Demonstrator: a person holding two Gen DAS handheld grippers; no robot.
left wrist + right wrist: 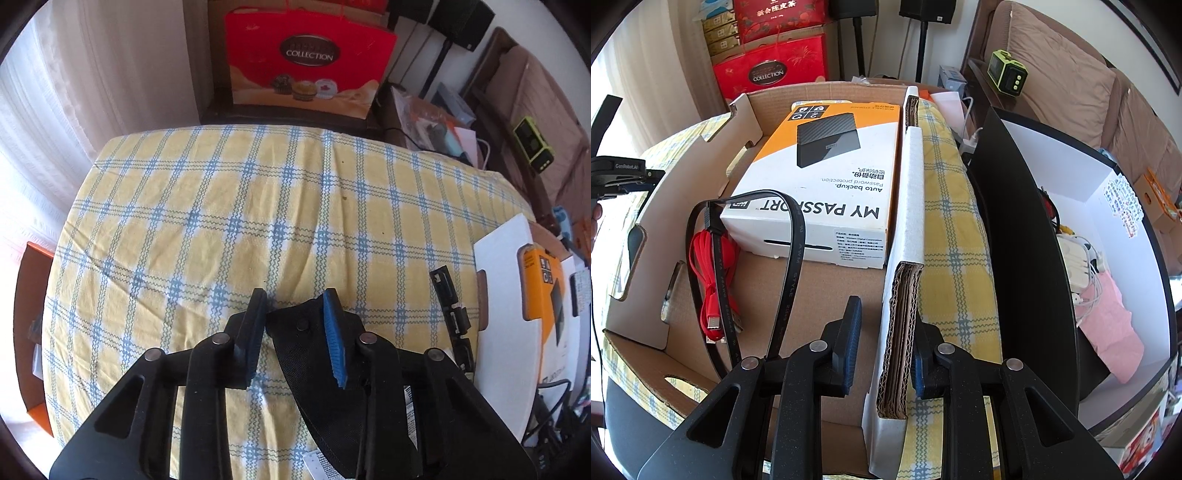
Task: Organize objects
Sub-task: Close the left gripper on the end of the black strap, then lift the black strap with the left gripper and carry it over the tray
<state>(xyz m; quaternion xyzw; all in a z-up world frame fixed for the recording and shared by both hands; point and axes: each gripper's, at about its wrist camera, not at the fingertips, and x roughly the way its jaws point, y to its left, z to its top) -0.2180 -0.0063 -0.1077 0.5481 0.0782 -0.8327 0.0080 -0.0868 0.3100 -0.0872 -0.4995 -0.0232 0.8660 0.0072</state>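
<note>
L gripper (295, 332) grips black pouch (314, 369) over checked cloth (221, 203); R gripper (886, 339) clamps cardboard box (901, 325) wall, at 12 o'clock.

The left hand-held gripper (295, 332) is made of matte black plastic. It has 2 fingers (255, 339) with ribbed blue pads on the inner faces. 4 round grey metal pins join the flat linkage arms, and each outer arm has a long cut-out slot. The right hand-held gripper (882, 343) has the same black arms, the same blue pads and 4 grey pins. In the right wrist view, the other gripper body carries small white "GenRobot.AI" lettering.
</note>
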